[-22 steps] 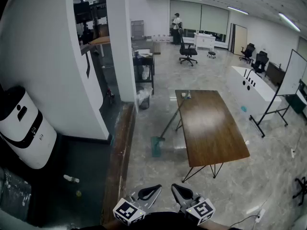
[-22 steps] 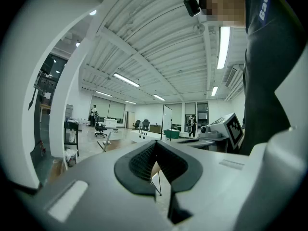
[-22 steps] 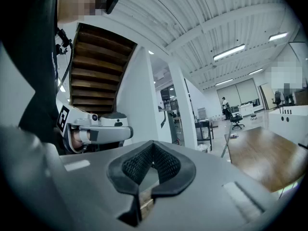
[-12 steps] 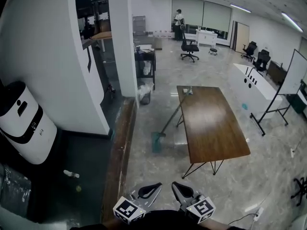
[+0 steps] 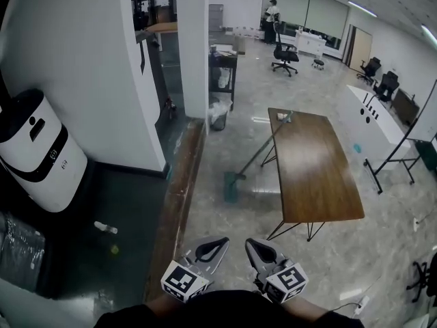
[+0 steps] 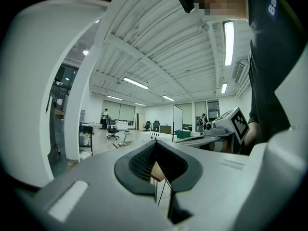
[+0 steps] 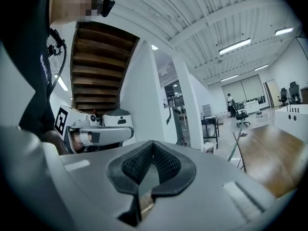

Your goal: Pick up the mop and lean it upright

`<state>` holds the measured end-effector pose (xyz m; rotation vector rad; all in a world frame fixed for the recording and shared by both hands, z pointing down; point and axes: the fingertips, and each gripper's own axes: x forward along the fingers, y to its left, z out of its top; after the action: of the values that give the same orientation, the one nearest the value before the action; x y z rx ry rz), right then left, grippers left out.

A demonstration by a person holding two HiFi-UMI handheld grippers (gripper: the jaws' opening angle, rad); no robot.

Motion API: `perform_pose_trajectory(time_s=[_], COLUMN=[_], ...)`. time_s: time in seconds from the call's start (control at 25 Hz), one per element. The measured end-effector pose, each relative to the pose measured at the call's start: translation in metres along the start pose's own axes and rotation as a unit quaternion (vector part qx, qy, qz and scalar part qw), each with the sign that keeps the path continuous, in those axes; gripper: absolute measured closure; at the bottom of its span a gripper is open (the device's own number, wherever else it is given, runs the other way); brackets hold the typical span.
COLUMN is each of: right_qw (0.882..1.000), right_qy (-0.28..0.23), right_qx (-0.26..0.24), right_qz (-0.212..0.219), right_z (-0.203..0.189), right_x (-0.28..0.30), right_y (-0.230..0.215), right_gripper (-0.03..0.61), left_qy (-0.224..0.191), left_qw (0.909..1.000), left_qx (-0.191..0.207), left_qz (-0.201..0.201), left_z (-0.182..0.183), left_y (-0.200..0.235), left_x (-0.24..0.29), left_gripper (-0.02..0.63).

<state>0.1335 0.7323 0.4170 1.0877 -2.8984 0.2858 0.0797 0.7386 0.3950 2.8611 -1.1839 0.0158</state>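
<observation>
1. Left gripper (image 5: 217, 242) is held low in front of the body, pointing forward, jaws pressed together and empty.
2. Right gripper (image 5: 252, 244) sits just beside it, jaws likewise closed on nothing.

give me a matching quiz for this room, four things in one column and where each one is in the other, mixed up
Things:
1. mop
2. wooden table
3. white and black cylinder
4. black office chair

Places:
A. far end of the room
B. against the white wall on the left
C. head on the floor, handle slanting up to the table's far corner
D. mid-floor, on thin dark legs

Pairs: 1-C, 2-D, 3-B, 4-A
</observation>
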Motion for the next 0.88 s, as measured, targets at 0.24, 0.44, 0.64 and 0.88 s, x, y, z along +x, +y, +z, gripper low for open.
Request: perform_pose_trajectory(time_s=[0.24, 0.44, 0.64, 0.88], right_qw=[1.0, 1.0, 0.999, 0.998], right_qy=[-0.007, -0.003, -0.001, -0.003], right_qx=[-0.017, -0.012, -0.014, -0.012], right_qz=[0.004, -0.021, -0.042, -0.06], right_z=[0.012, 0.007, 0.007, 0.011], right_x=[0.046, 0.072, 0.088, 0.096], right_y=[0.03, 0.046, 0.054, 0.035], right_gripper=[0.565, 0.563, 0.561, 0.558], left_qy=[-0.013, -0.017, -0.013, -0.01], left_qw=[0.9999, 0.9999, 0.9997, 0.9993], left_qx=[-0.001, 0.001, -0.009, -0.018], left_qz=[0.012, -0.003, -0.021, -0.032], left_z=[0.011, 0.01, 0.005, 0.004], left_y=[0.047, 0.074, 0.092, 0.104], left_x=[-0.029, -0.048, -0.056, -0.039], left_gripper=[0.594, 0.594, 0.594, 0.594])
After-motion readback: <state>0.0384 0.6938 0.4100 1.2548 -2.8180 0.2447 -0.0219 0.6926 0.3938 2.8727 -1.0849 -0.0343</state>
